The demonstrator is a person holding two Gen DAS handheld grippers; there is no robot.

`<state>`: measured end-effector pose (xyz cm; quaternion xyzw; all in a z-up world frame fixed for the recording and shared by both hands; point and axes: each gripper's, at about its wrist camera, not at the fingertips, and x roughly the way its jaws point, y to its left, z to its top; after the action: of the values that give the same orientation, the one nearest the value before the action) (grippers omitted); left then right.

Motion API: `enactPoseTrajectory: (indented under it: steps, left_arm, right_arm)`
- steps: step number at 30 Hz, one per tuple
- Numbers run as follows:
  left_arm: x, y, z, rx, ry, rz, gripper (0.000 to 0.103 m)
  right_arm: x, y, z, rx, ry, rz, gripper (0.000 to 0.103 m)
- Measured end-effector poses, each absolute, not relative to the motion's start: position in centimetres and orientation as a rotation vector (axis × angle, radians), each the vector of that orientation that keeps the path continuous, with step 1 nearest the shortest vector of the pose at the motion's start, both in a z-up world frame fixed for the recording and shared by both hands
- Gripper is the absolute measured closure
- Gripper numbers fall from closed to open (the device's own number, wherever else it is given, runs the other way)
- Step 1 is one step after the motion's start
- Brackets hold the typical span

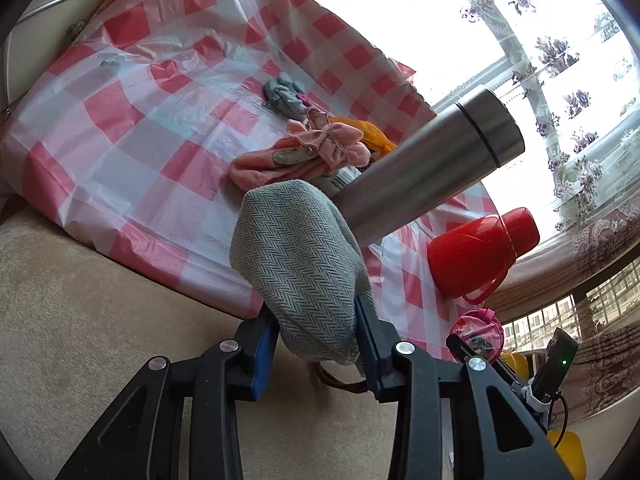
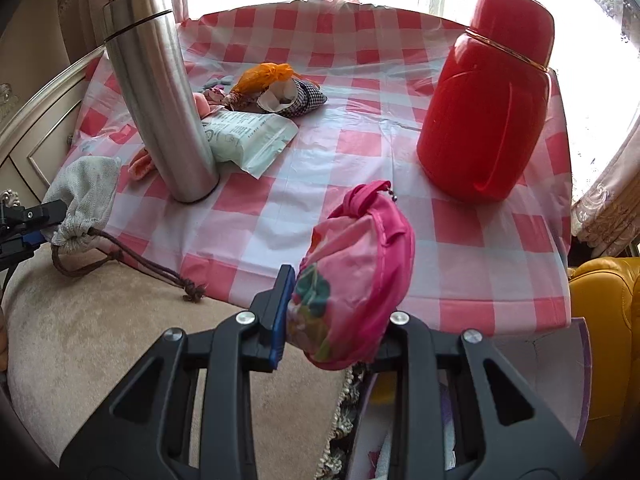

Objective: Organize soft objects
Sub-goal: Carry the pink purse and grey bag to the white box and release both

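While clamped: grey pouch (image 1: 296,272), pink pouch (image 2: 356,280).

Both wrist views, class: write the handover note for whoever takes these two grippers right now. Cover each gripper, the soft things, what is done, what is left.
Left gripper: shut on the grey herringbone drawstring pouch, cord dangling over the beige seat.
Right gripper: shut on the pink floral pouch, at the table's near edge.
On the checked tablecloth: pink cloth, blue-grey cloth, orange bag, checked pouch, tissue pack, steel flask, red thermos.
Done: two pouches lifted.
Left: place both, then gather the remaining soft items.
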<state>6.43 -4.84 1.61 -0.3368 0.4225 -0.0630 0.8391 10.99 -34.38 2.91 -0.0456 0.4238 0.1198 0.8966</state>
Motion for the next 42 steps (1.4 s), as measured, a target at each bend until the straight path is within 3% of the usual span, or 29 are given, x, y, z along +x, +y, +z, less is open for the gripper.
enactPoseTrajectory:
  steps: [42]
  left_arm:
    - [4.9,-36.7,3.6,-0.194,1.059,-0.675,0.067]
  right_arm:
    - [-1.1,-54.5,0.8,0.105,0.941,-0.118,0.07]
